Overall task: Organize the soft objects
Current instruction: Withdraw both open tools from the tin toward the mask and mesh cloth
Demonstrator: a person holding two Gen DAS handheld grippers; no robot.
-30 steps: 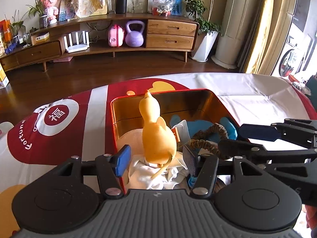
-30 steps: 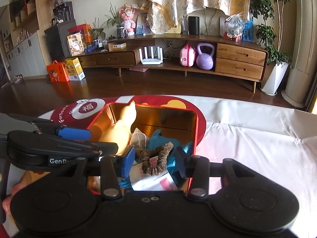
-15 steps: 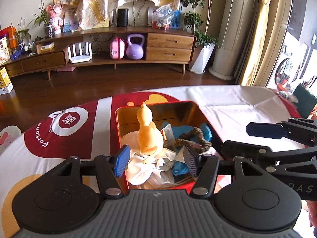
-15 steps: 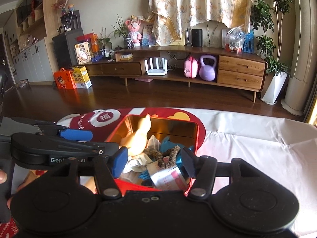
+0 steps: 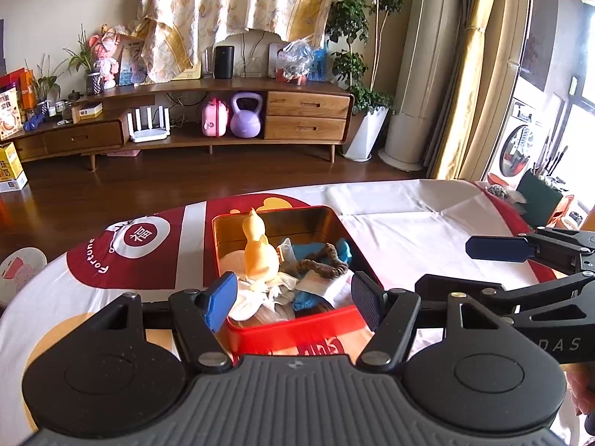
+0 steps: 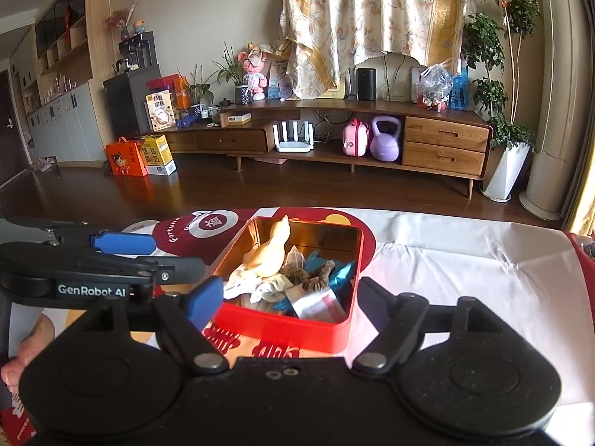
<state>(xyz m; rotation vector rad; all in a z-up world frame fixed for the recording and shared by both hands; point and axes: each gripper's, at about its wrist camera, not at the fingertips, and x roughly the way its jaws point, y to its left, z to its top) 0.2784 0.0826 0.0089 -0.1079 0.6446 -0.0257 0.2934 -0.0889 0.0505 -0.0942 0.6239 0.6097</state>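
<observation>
A red tin box [image 5: 297, 325] with a gold inside stands on the table. It holds a yellow duck toy [image 5: 260, 256], a brown scrunchie [image 5: 323, 264], white cloth [image 5: 249, 301], blue cloth [image 5: 308, 299] and a paper packet [image 5: 316, 282]. My left gripper [image 5: 293, 297] hovers above the box's near edge, its jaws opening with nothing between them. My right gripper [image 6: 288, 299] hovers over the box [image 6: 282, 327] the same way, jaws opening and empty. The duck [image 6: 273, 252] and scrunchie [image 6: 312, 275] lie loose inside. Each gripper appears in the other's view, the right [image 5: 479, 265] and the left [image 6: 156, 254].
The table wears a white cloth with red and yellow prints [image 5: 409, 230]. A person's hand [image 6: 22, 353] shows at the lower left. A dark green container [image 5: 539, 200] stands at the table's far right. A wooden cabinet [image 5: 305, 111] lines the far wall.
Both grippers have risen and drawn back from the box with wider jaws. The duck and the scrunchie, earlier between the fingers, stay in the box.
</observation>
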